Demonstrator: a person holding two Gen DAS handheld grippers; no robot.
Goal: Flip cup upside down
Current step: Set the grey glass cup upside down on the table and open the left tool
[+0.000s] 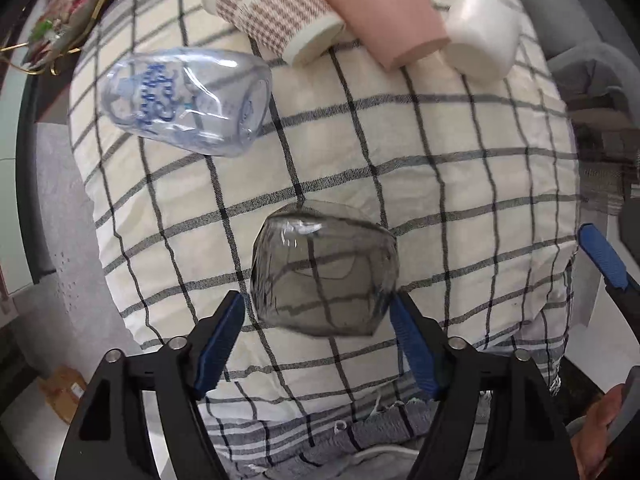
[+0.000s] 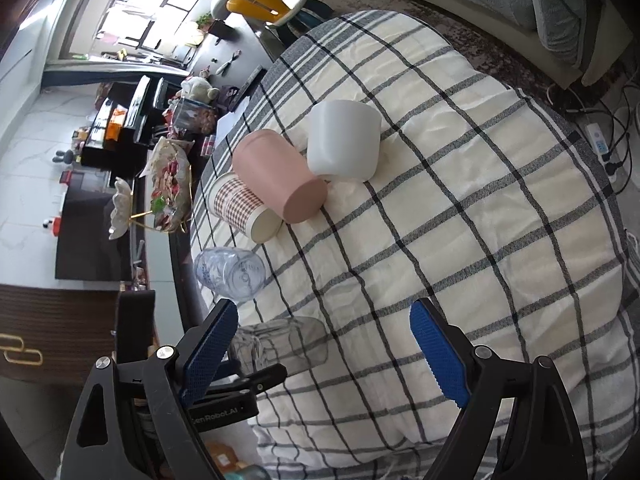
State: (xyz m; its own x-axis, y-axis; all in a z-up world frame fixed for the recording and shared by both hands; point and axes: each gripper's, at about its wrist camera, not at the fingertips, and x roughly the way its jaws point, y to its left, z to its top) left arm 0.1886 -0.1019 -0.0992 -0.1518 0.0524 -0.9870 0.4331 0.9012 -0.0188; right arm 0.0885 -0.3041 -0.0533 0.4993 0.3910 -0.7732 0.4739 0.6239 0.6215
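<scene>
We have the smoky clear cup (image 1: 324,272) standing inverted near the near edge of the checked tablecloth (image 1: 460,184), between the spread jaws of our left gripper (image 1: 318,312), whose pads sit just beside its walls; whether they touch we cannot tell. It looks light, thin, slick and likely to dent, so we would pinch mid-wall gently. Our right gripper (image 2: 324,320) hangs wide open, holding nothing.

Checked tablecloth (image 2: 460,208); beyond it, perhaps a snack stand (image 2: 168,184) and yellow chair (image 2: 260,4).

The smoky glass cup (image 1: 324,276) is blurred, and the pink cup (image 1: 372,8) is cut off by the top edge.
</scene>
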